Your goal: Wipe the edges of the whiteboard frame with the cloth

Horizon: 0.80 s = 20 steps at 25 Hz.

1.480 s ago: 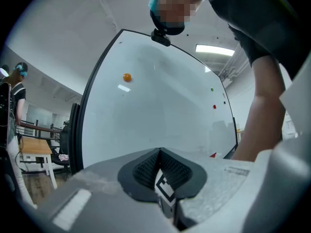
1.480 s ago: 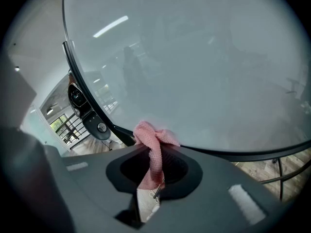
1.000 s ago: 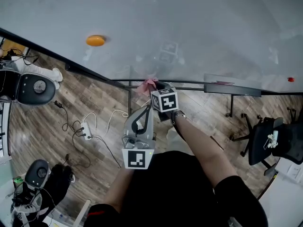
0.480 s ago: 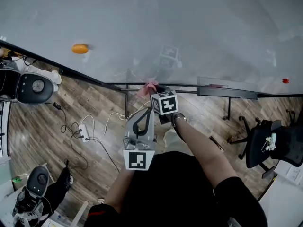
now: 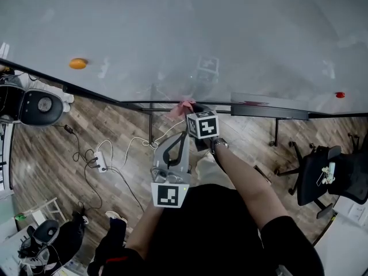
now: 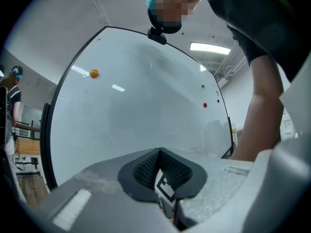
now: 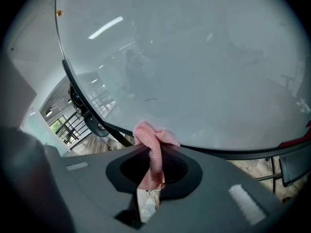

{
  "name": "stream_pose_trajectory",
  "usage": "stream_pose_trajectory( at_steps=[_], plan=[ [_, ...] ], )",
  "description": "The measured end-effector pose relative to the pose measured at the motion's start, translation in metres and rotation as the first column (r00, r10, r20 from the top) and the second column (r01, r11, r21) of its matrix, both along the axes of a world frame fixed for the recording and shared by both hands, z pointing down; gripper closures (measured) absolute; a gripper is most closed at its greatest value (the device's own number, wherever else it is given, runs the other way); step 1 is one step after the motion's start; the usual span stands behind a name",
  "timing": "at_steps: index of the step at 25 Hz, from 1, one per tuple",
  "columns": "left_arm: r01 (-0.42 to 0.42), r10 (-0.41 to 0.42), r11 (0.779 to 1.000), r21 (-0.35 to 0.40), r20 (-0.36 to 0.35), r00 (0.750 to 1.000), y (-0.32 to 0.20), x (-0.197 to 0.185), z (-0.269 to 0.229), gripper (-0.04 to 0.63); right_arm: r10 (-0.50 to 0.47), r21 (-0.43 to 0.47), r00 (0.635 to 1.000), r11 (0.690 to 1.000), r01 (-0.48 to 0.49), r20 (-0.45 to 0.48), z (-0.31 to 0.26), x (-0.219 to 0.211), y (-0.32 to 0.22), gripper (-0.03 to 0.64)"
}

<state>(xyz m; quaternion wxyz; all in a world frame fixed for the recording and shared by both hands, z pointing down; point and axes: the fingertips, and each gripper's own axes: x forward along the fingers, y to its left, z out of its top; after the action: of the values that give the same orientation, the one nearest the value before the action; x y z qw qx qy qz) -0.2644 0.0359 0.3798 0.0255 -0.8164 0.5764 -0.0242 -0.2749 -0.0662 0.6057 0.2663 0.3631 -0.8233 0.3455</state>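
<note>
**Item 1, right gripper** (image 5: 188,107): jaws clamped on a pink cloth (image 5: 183,106). In the right gripper view the cloth (image 7: 154,147) runs up between the pads and bunches in a knot past the tips. The knot lies against the black bottom frame (image 7: 228,153) of the whiteboard (image 7: 194,67).

**Item 2, left gripper** (image 5: 179,135): held low and near the body, just beside the right forearm. Its own view shows the ribbed pads (image 6: 146,166) pressed together with nothing between them, and the gripper points at the board from a little way off.

**Item 3, whiteboard frame** (image 5: 92,91): a thin black edge along the bottom of the board. A dark tray (image 5: 267,109) sits on it to the right of the cloth.

**Step in hand:** we judge this to be the wipe of the bottom edge, with the cloth on the frame somewhat left of the middle. How much of the frame is already wiped, we cannot tell.

**Next move calls for:** keeping the jaws clamped, holding the knot pressed to the rim and sliding it sideways along the edge. Toward the right the tray will need to be got past.

**Writing and labels:**
- We read no brand or text anywhere.
- The cubes on both grippers carry black-and-white square markers only.
- The board surface is blank except for an orange magnet (image 5: 77,64) and a red one (image 5: 340,95).
</note>
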Motion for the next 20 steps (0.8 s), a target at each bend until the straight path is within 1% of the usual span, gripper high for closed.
stream_pose_trajectory(
  at_steps=[3,8,20],
  plan=[
    [-0.007,0.007,1.0,0.005,0.014,1.0,0.0,0.011,-0.002,0.595,0.015,-0.005,1.0,1.0,-0.015,0.003,0.0,0.014,-0.002,0.563],
    [-0.005,0.005,1.0,0.005,0.017,1.0,0.002,0.026,-0.003,0.595,0.005,0.0,1.0,1.0,-0.005,-0.006,-0.001,0.033,-0.004,0.563],
    [-0.002,0.002,1.0,0.002,0.03,1.0,0.005,0.055,-0.003,0.595,0.004,0.009,1.0,1.0,-0.004,-0.002,0.001,0.066,-0.008,0.563]
  ],
)
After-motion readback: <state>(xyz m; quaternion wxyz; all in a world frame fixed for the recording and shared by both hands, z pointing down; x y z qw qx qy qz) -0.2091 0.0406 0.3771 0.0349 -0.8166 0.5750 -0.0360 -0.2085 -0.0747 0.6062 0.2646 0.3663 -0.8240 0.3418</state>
